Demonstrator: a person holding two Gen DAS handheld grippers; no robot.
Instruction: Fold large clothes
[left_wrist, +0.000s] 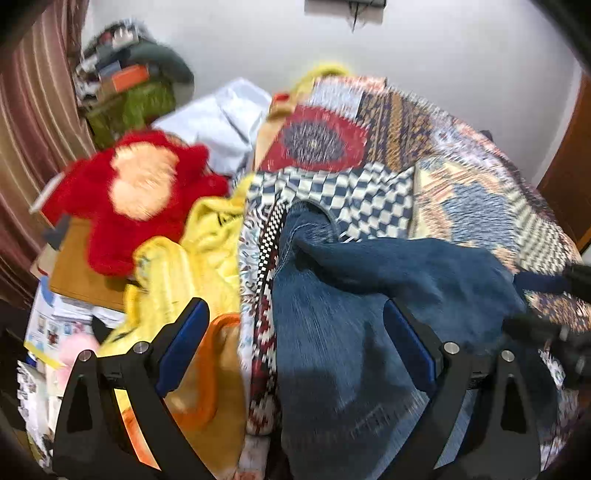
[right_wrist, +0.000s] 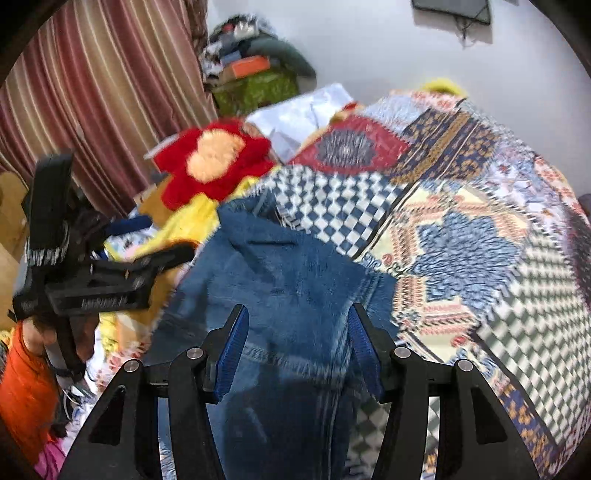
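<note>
A pair of blue denim jeans (left_wrist: 354, 317) lies rumpled on a bed, over a patchwork bedspread of red, navy and cream geometric prints (left_wrist: 476, 192), near its left edge; part of the denim is folded back over itself. The left gripper (left_wrist: 295, 332) hangs over the jeans with its blue-padded jaws spread wide and nothing between them. The right gripper (right_wrist: 297, 343) is also above the denim, jaws moderately apart, gripping nothing. Beside the jeans to the left lies a crumpled yellow garment (left_wrist: 207, 251), and beyond it a fluffy red plush cushion with a peach centre (left_wrist: 136, 192). A striped maroon curtain (right_wrist: 107, 96) hangs at the far left. Both views are motion-blurred.
</note>
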